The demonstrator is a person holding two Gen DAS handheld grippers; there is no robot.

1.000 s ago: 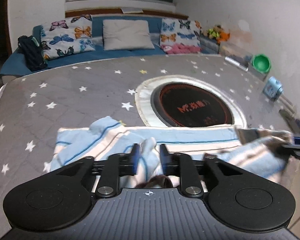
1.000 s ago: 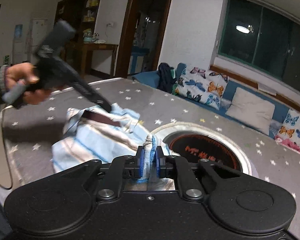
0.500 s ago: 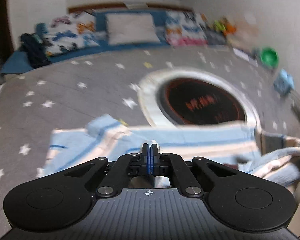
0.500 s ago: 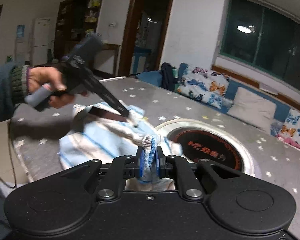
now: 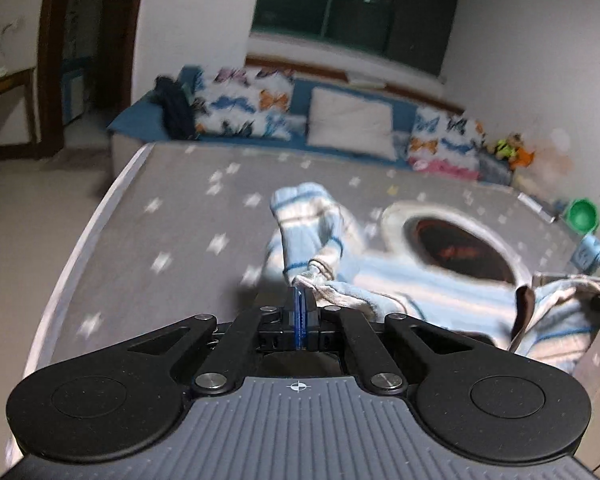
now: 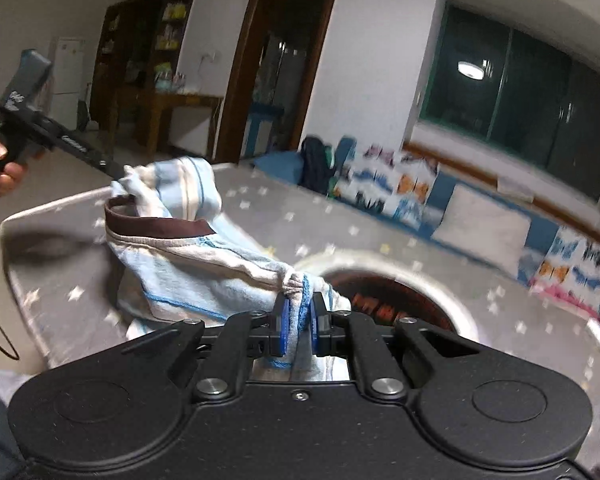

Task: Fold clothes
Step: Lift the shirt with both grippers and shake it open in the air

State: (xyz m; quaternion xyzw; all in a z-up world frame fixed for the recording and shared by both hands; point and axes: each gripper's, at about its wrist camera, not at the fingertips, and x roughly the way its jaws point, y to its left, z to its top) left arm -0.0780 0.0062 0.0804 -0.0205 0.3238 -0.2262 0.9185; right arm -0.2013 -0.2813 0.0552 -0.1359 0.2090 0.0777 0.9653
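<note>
A light blue and white striped garment [image 5: 420,280] with a dark brown collar band [image 6: 156,226] hangs lifted over the grey star-patterned table [image 5: 172,232]. My left gripper [image 5: 299,294] is shut on a bunched edge of it; in the right wrist view it shows at the upper left [image 6: 116,174], pulling that edge up. My right gripper [image 6: 298,306] is shut on another bunched part of the garment [image 6: 204,280]. The cloth stretches between the two grippers, with one end trailing on the table.
A round dark hotplate inset [image 5: 464,248] sits in the table. A green bowl [image 5: 582,216] and a blue object [image 5: 590,254] stand at the right edge. A bench with butterfly cushions [image 5: 252,108] runs behind the table. The table's left edge [image 5: 84,236] is close.
My left gripper closed on the garment's edge and lifted it up and to the left. The garment rose off the table, stretched between both grippers. My right gripper kept its hold.
</note>
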